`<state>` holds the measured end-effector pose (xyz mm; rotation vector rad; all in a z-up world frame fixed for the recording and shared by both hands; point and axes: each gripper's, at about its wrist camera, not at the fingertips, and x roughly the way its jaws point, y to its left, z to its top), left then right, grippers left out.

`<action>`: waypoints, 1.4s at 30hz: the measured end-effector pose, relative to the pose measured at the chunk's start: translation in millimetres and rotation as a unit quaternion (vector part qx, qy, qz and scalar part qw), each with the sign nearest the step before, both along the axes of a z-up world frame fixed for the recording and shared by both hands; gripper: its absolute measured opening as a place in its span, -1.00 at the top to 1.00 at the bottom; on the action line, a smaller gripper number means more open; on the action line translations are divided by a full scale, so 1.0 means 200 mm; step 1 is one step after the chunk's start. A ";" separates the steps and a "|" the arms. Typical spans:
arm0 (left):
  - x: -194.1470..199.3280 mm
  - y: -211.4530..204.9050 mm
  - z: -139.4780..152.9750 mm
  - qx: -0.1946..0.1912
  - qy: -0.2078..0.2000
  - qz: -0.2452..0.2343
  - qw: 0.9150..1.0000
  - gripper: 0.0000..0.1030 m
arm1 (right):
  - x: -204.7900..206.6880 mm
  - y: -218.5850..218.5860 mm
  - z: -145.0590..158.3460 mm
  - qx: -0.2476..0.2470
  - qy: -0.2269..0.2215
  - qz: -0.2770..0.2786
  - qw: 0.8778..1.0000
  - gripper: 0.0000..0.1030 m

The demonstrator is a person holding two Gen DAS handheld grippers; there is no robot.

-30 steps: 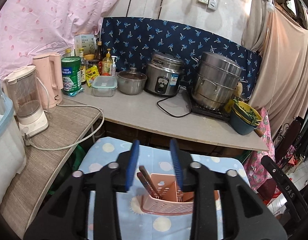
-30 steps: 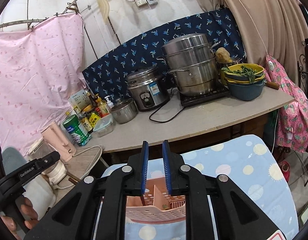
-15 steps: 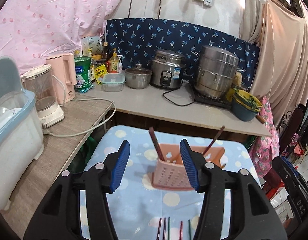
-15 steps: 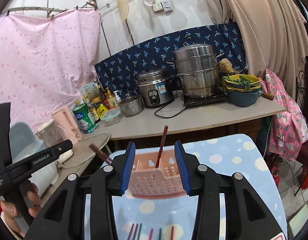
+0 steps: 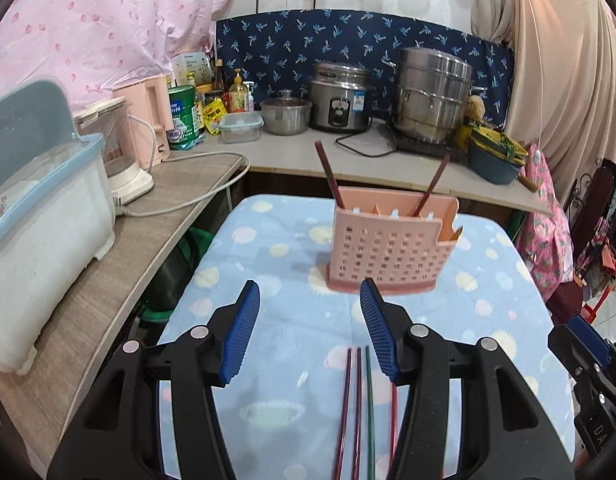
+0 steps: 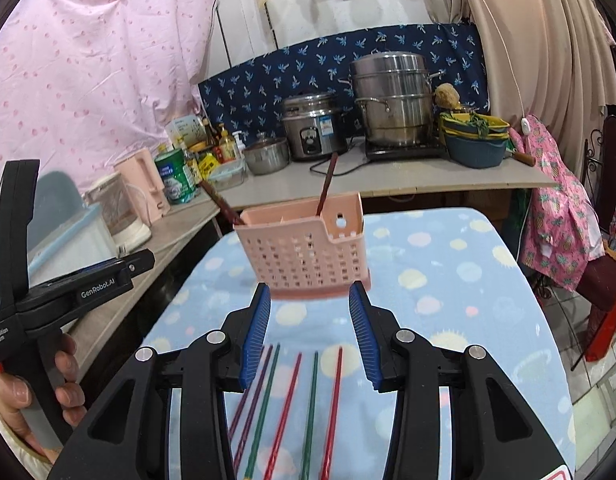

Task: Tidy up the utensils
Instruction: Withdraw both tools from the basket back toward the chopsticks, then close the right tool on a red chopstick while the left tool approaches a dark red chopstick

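Observation:
A pink perforated utensil holder (image 5: 387, 244) (image 6: 308, 252) stands on the blue dotted tablecloth (image 5: 276, 344). Two brown chopsticks lean in it, one at its left end (image 5: 327, 172) (image 6: 218, 200) and one further right (image 5: 433, 184) (image 6: 327, 180). Several coloured chopsticks (image 5: 357, 400) (image 6: 292, 400) lie side by side on the cloth in front of the holder. My left gripper (image 5: 309, 300) hovers open over them, short of the holder, with nothing between its blue pads. My right gripper (image 6: 309, 300) is open too, its tips just before the holder's base.
Behind the table runs a counter (image 5: 292, 156) with a rice cooker (image 5: 339, 100), a steamer pot (image 5: 431, 96), stacked bowls (image 5: 495, 156), a pink kettle (image 5: 146, 120) and a blender (image 5: 120, 160). A blue-rimmed dish box (image 5: 44, 232) sits at the left. A hand (image 6: 12, 400) holds the left gripper's handle.
Both grippers have drawn back from the holder and sunk, and their jaws have widened. The brown chopsticks now stand free in the holder. The loose chopsticks have come into view.

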<state>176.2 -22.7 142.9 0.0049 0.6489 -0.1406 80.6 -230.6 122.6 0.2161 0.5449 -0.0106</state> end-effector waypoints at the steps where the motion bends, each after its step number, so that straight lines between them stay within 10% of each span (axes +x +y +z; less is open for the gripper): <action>1: -0.02 0.00 -0.02 0.003 0.002 0.000 1.000 0.03 | -0.02 0.00 -0.02 -0.001 0.005 0.000 1.000 0.22; 42: -0.44 0.12 -0.72 0.050 0.139 -0.001 0.989 0.02 | -0.36 0.14 -0.74 -0.030 0.167 0.015 0.985 0.37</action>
